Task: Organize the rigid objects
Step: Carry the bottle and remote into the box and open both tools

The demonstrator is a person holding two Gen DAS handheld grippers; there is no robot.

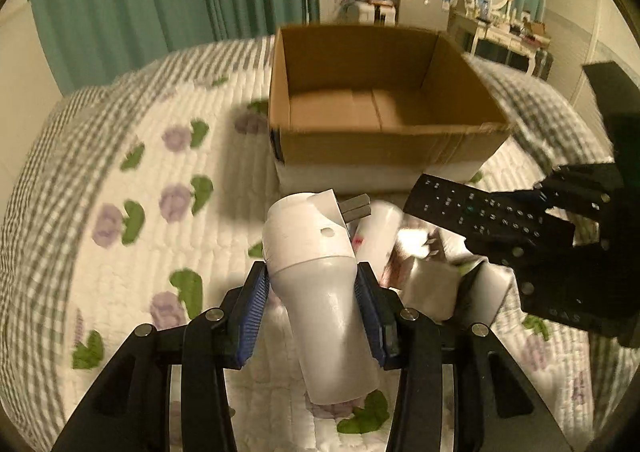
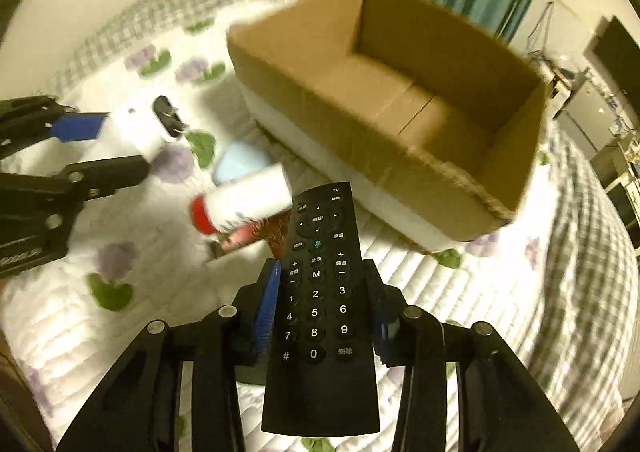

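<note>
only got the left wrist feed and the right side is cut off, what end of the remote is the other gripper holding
Observer: The right gripper clamps the black remote at its number keys, TV end pointing forward.
Operator: anything under the remote i cant make out
Observer: A white bottle with a red cap lies on the quilt, a pale blue object behind it.
Operator: box empty on your side too
Observer: Yes, the cardboard box shows only bare floor flaps.
</note>
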